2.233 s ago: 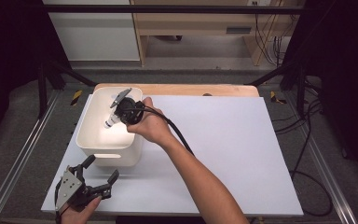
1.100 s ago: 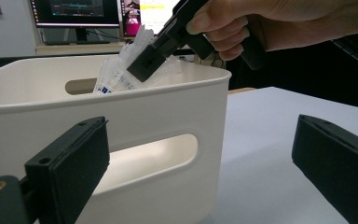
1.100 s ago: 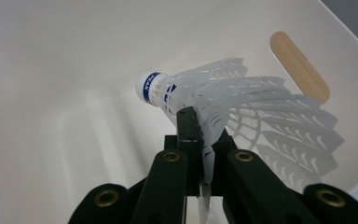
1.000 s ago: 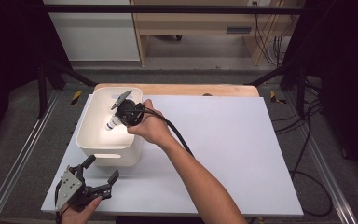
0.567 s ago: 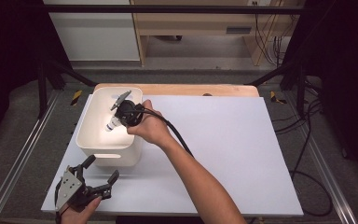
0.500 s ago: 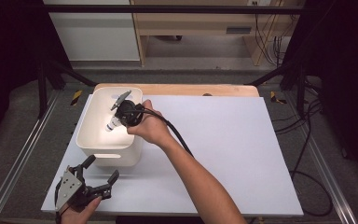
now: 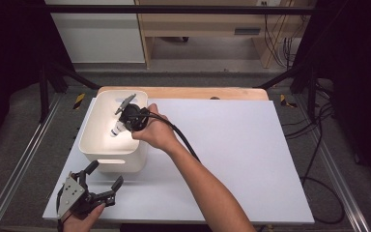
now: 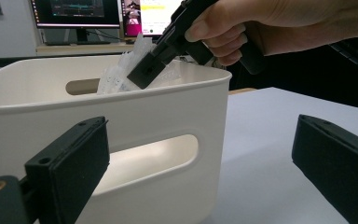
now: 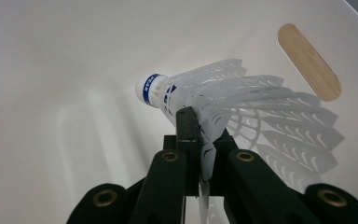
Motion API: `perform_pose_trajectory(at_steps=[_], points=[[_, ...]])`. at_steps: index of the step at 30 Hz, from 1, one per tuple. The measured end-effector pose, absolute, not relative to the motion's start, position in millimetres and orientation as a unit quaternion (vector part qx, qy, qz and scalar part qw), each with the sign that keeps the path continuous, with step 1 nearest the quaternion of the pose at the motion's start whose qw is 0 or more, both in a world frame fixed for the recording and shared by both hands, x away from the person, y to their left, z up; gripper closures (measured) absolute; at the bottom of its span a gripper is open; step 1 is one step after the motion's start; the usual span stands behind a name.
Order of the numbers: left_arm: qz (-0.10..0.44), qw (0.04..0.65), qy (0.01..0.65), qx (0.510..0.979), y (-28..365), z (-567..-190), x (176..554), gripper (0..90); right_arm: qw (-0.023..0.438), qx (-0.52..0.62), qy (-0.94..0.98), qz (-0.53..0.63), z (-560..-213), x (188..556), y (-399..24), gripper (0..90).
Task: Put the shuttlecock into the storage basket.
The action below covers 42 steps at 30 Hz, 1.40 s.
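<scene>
Right claw (image 9: 199, 140): pinched tight on the feathers of the birdie (image 9: 214, 105).
Where the birdie is: inside the white tub (image 7: 96, 145), up above its floor, not touching it.
Which way it points: round nose ahead of the claw and slanting down, feathers back at the claw.
Left claw (image 7: 104, 181): wide apart, holding nothing, near the front left corner of the surface (image 7: 251, 145).
Nearer hand: the right one.
</scene>
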<state>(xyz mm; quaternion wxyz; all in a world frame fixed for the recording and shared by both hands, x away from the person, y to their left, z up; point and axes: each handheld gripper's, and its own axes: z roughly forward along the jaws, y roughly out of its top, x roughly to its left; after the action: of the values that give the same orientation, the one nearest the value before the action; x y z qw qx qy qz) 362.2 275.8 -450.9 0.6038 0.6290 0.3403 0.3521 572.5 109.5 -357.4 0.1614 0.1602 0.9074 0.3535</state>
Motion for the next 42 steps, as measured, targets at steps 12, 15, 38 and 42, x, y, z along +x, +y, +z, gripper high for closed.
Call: perform_pose_trajectory(at_steps=[12,15,38,42], points=[[0.352,0.604,0.340,0.629,275.5,-450.9,362.2,4.0,0.172,0.202,0.893,0.364,-337.5,568.3,91.0,47.3],[0.351,0.603,0.340,0.630,274.8,-451.2,362.5,4.1,0.173,0.202,0.886,0.380,-331.2,564.2,85.5,46.7],[0.351,0.603,0.341,0.630,273.7,-451.2,362.5,4.0,0.159,0.214,0.867,0.421,-327.3,553.4,74.5,43.8],[0.351,0.603,0.340,0.630,273.4,-451.2,362.5,4.0,0.157,0.217,0.866,0.423,-326.1,553.5,73.1,43.6]])
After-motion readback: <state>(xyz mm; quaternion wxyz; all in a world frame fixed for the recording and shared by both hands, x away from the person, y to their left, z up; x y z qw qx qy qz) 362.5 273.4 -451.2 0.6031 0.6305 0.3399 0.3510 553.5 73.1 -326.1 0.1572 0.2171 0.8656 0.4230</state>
